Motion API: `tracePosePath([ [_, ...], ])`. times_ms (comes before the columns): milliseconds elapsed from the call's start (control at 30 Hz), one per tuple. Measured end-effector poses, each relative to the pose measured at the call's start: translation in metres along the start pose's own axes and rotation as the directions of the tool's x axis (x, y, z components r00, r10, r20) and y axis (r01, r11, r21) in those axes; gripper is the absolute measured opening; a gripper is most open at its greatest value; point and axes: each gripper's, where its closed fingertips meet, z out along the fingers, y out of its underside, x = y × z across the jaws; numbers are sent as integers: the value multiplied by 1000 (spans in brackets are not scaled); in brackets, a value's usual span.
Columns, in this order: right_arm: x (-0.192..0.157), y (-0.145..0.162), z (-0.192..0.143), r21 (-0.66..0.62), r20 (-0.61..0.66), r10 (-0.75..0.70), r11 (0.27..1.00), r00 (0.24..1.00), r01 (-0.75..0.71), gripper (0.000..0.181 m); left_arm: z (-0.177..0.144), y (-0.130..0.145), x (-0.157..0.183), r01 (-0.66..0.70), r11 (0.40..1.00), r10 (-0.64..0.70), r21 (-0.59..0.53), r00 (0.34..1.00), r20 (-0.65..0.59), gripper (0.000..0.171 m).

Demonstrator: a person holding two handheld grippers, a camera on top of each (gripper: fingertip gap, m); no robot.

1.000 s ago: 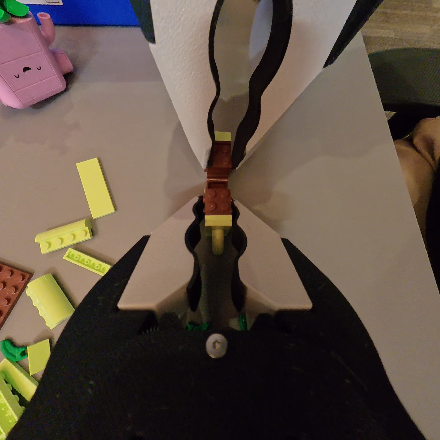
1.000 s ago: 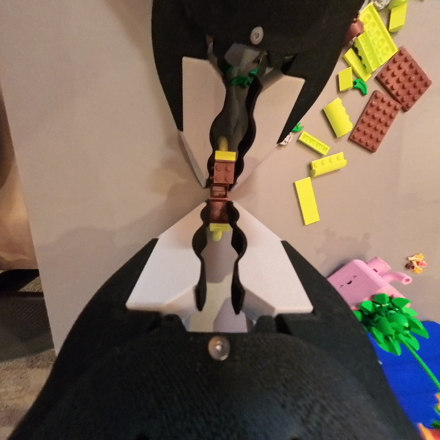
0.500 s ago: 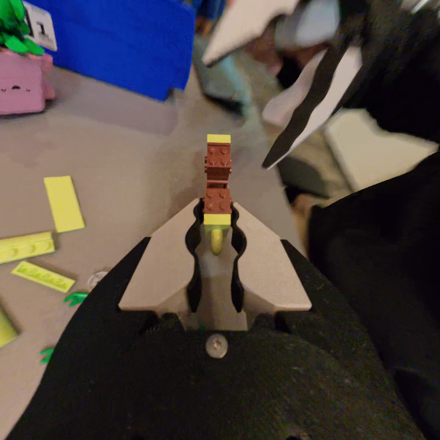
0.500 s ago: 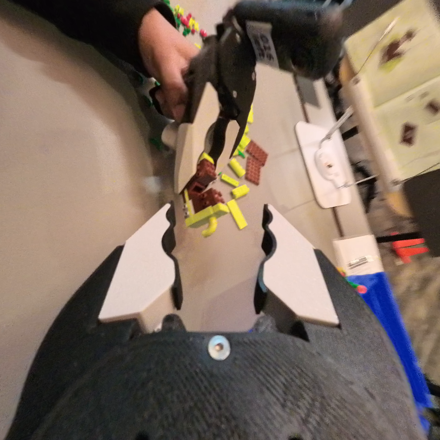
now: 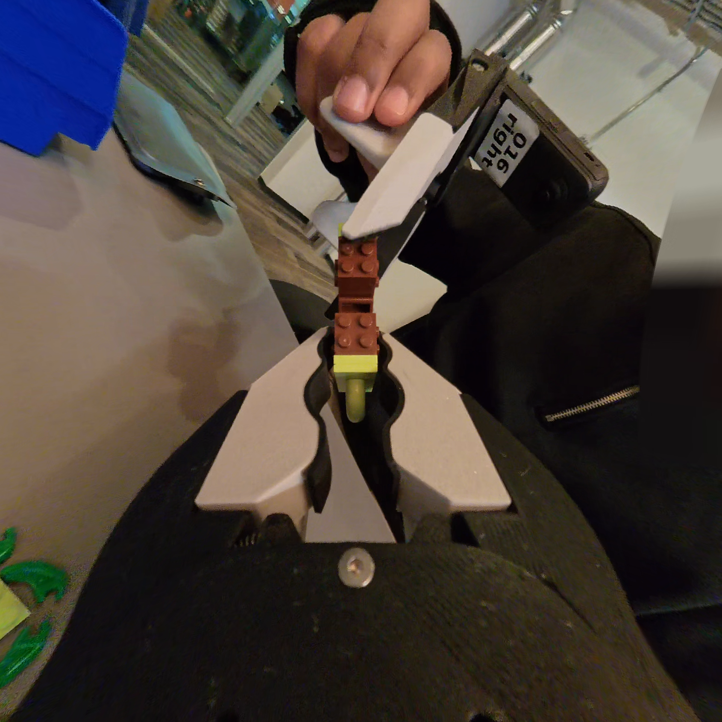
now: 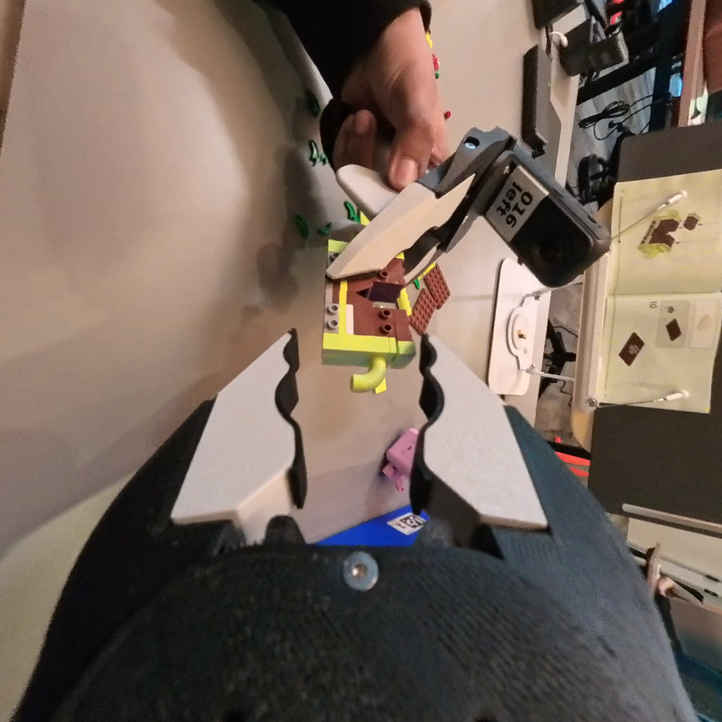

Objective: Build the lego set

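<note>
My left gripper [image 5: 355,340] is shut on a brown and lime lego assembly [image 5: 356,281] and holds it up off the grey table [image 5: 97,312]. A lime hook [image 5: 354,402] on the assembly points back between the jaws. My right gripper [image 6: 357,344] is open and empty. Its fingertips stand on either side of the assembly's lime end [image 6: 367,344] without touching it. In the left wrist view a finger [image 5: 390,187] of the right gripper sits at the assembly's far top end. In the right wrist view the left gripper [image 6: 371,273] clamps the assembly's far side.
Green leaf pieces [image 5: 35,582] lie at the table's left edge. A blue box [image 5: 50,70] stands at the back. Brown plates [image 6: 429,297], a pink lego build [image 6: 402,453] and an open instruction booklet [image 6: 656,312] on a stand are nearby. Both grippers' tips are close together, under 4 cm apart.
My right gripper has let go of the assembly, opened and swung around it. My left gripper has lifted the assembly off the table and tilted it up.
</note>
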Motion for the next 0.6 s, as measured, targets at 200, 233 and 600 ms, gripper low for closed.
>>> tracePosePath([
  [200,-1,-9,0,25,21,-12,1000,1000,12,47,2,4,6,-20,1000,19,-19,1000,-24,15],
  [233,-1,-9,1,27,30,-10,1000,999,9,47,3,5,7,-23,999,22,-26,1000,-22,15],
  [600,2,-9,-2,20,71,56,998,996,-58,45,3,1,7,-37,999,37,-1,999,-26,14],
])
